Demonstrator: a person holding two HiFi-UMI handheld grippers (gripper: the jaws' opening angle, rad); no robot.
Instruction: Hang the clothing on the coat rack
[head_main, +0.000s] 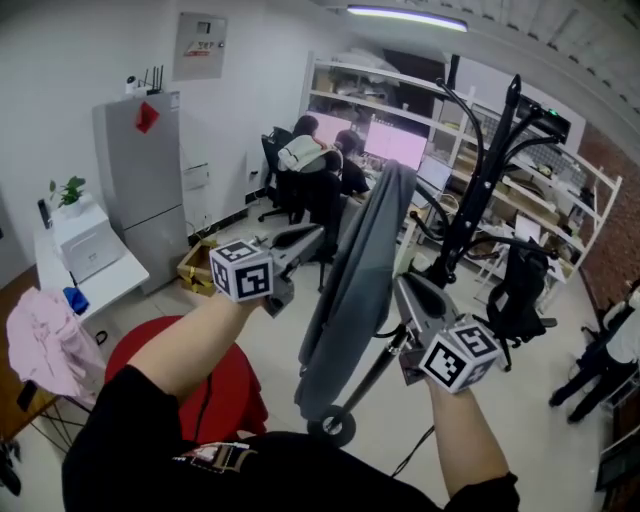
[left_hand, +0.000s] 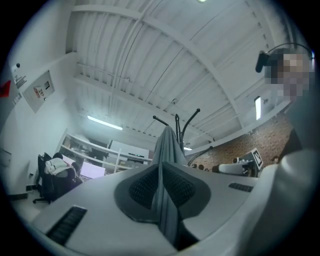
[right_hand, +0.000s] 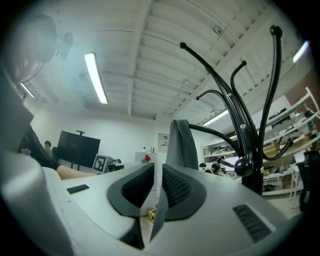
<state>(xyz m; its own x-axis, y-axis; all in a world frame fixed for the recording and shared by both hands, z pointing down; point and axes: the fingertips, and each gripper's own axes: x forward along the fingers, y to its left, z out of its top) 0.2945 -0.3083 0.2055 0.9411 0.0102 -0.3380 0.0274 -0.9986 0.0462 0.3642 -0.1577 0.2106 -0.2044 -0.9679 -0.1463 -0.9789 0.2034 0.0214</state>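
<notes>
A grey garment is draped over a hook of the black coat rack and hangs down its left side. My left gripper is shut on the garment's left edge; in the left gripper view the cloth is pinched between the pads and runs up to the rack's hooks. My right gripper sits at the garment's right edge. In the right gripper view its jaws stand slightly apart, the cloth lying against the right pad only, with the rack just beyond.
A black backpack hangs on the rack's far side. A red seat lies below my left arm, and a pink cloth sits at the far left. A grey fridge stands behind, with people at desks and another person at the right.
</notes>
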